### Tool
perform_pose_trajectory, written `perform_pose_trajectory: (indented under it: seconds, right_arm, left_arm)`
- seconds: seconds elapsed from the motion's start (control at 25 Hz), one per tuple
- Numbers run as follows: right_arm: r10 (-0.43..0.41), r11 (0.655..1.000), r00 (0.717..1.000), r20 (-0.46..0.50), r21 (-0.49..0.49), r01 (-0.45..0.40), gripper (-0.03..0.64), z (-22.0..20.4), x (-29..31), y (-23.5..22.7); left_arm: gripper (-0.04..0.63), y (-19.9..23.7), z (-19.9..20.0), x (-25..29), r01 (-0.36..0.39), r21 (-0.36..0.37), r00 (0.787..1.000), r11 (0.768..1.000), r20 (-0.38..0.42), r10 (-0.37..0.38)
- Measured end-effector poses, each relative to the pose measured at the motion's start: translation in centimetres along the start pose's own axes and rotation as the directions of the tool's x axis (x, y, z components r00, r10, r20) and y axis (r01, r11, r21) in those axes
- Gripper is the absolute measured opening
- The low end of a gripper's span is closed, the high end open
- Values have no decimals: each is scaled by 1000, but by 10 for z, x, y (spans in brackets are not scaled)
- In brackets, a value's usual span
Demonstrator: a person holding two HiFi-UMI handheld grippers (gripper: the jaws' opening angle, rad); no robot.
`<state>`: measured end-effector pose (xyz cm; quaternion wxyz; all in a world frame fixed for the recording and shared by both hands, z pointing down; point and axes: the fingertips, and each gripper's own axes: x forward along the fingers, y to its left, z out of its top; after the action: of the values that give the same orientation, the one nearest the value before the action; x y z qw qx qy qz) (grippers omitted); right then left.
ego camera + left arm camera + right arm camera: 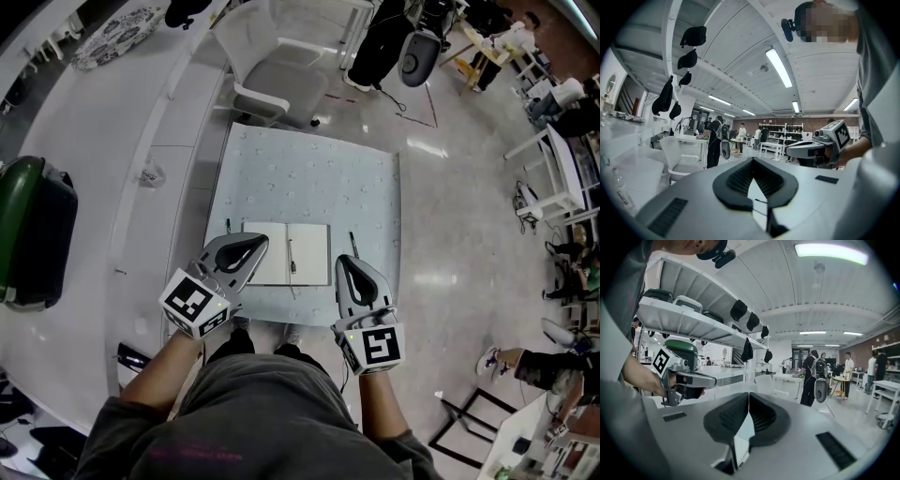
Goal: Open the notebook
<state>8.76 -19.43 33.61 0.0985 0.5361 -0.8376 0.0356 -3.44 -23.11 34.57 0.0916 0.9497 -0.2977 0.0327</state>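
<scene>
The notebook (302, 253) lies open and flat on a pale blue mat (309, 173), with a thin dark line down its middle. My left gripper (263, 241) hovers over the left page's near corner, its jaws closed tip to tip (752, 160). My right gripper (343, 260) sits just off the notebook's right edge; its jaws also meet at the tips (749, 393), and I see nothing between them. Each gripper view shows the other gripper off to the side: the right gripper (820, 140) and the left gripper (684, 376). The grippers' own bodies hide the notebook in both gripper views.
A white chair (272, 70) stands past the mat's far edge. A green and black case (33, 230) rests on the white counter at left. A black stand (469, 422) is at lower right. Several people stand at tables far across the room.
</scene>
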Motion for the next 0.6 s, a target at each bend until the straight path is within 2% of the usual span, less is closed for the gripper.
perform_pose_trajectory:
  seconds: [0.6]
  right_arm:
    - [16, 1000, 1000, -26, 11, -15, 3, -6, 2, 0]
  left_arm:
    - [0, -1, -7, 0, 3, -8, 1000, 1000, -20, -3]
